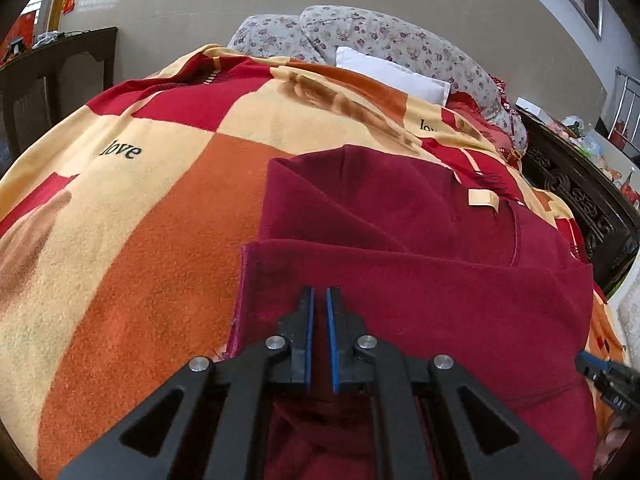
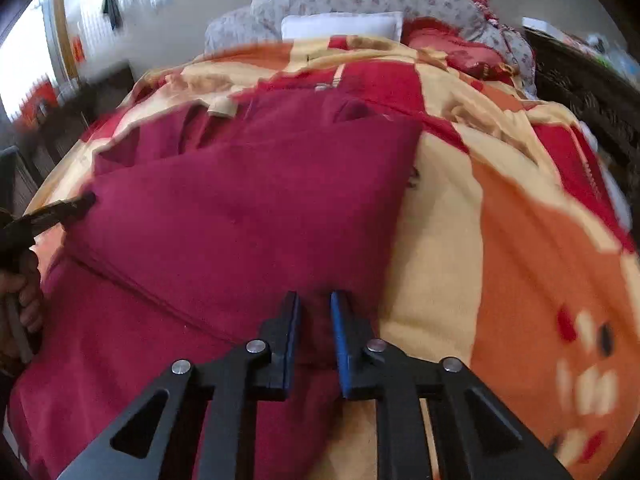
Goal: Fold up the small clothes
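Observation:
A dark red fleece garment [image 1: 440, 300] [image 2: 240, 208] with a beige tag [image 1: 482, 199] lies on the bed, its near part folded over the rest. My left gripper [image 1: 320, 292] is shut on the garment's left edge, with red cloth pinched between the blue pads. In the right wrist view the left gripper [image 2: 86, 200] holds the fold's left corner. My right gripper [image 2: 314, 296] grips the garment's right edge, red cloth filling the narrow gap between its fingers. In the left wrist view only the tip of the right gripper [image 1: 580, 360] shows at the far right.
A checked orange, cream and red blanket [image 1: 140, 240] [image 2: 520, 240] covers the bed. Floral bedding [image 1: 360, 28] and a white pillow [image 1: 392, 72] lie at the far end. A dark carved bed frame [image 1: 580, 200] runs along the right. A hand [image 2: 24, 296] holds the left tool.

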A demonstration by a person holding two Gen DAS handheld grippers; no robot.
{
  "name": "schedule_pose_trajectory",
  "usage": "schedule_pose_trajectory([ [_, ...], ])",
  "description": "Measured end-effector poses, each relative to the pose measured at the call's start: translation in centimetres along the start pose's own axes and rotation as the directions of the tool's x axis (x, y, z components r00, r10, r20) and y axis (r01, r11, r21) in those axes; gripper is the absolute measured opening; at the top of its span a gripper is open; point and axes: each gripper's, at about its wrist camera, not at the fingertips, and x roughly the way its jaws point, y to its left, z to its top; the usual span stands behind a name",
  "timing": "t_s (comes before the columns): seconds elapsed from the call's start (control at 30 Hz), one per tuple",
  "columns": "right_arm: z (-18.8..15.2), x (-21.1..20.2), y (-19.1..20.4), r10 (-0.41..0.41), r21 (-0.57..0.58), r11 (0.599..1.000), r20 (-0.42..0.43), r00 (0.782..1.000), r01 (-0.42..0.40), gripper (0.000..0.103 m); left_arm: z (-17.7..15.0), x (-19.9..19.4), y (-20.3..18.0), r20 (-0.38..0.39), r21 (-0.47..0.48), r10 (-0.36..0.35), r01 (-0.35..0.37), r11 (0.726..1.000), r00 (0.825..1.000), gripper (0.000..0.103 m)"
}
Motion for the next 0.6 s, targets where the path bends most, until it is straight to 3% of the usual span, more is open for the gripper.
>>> schedule_pose_trajectory([
  [0.2, 0.5, -1.0, -0.7, 0.038, 0.023, 0.999, -0.028, 0.999, -0.038, 0.015, 0.2, 0.2, 0.6, -0.003, -0.033, -0.033, 0.033, 0.999, 0.999, 0.007],
  [0.33, 4.6, -2.8, 0.5, 0.015, 0.009, 1.0, 0.09, 0.996, -0.016, 0.017, 0.2, 0.3, 0.7, -0.002, -0.04, -0.035, 0.035, 0.999, 0.999, 0.007],
  [0.43, 7.8, -0.4, 0.5, -0.018, 0.022, 1.0, 0.073, 0.997, 0.016, 0.017, 0.1, 0.3, 0.8, -0.003, -0.055, -0.049, 0.048, 0.997, 0.999, 0.007],
  [0.53, 8.1, 4.9, -0.8, -0.164, -0.012, 0.986, -0.059, 0.985, 0.164, 0.017, 0.1, 0.4, 1.1, 0.0, -0.077, -0.072, 0.072, 0.994, 0.997, 0.007],
  [0.6, 7.7, 5.3, -1.4, -0.145, 0.004, 0.989, -0.025, 0.989, 0.146, 0.017, 0.2, 0.5, 1.0, -0.001, -0.082, -0.071, 0.07, 0.994, 0.998, 0.007],
])
